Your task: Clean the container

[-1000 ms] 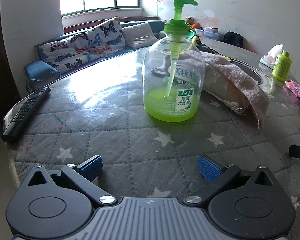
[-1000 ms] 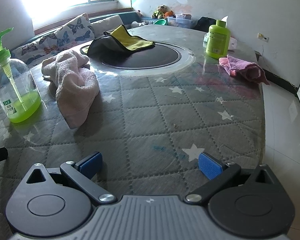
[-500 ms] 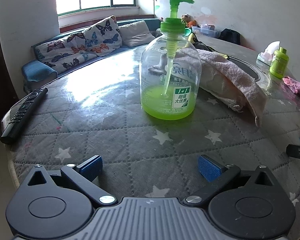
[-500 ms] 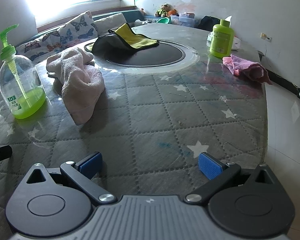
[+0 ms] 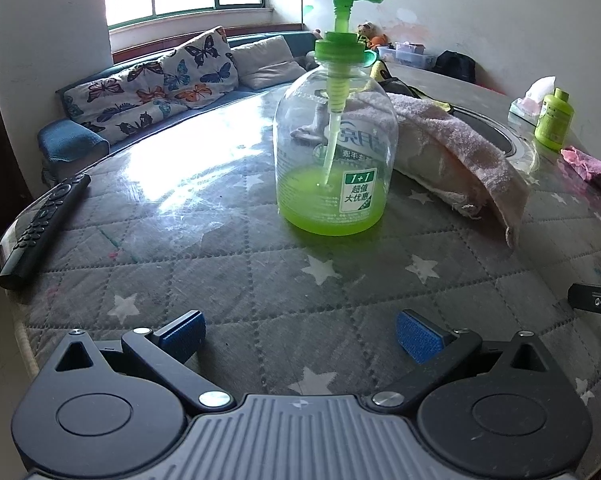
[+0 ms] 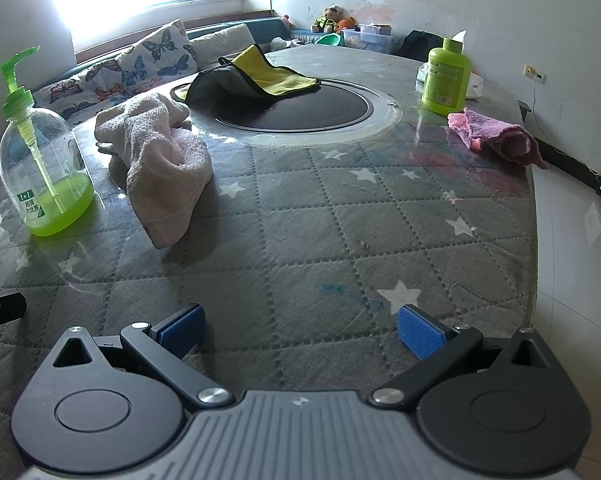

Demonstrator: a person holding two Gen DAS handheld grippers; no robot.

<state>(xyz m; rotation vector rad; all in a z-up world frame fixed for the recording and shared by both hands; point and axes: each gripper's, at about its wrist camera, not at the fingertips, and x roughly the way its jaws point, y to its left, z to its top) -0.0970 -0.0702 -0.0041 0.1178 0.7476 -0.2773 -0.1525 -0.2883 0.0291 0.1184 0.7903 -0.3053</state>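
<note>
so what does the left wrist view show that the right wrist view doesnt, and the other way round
Only the left wrist view shows the black remote at the table edge. Only the right wrist view shows the yellow and grey cloth draped over the round black hob. Both show the pump bottle with green liquid, the pale towel beside it, the small green bottle, the pink cloth, and open grippers holding nothing.

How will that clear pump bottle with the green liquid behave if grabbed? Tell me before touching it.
The pump bottle is probably light, since the green liquid fills only its bottom part. Its smooth rounded plastic wall may slip in a tool. The tall pump head could make it tip if pushed high, though the wide base should help.
</note>
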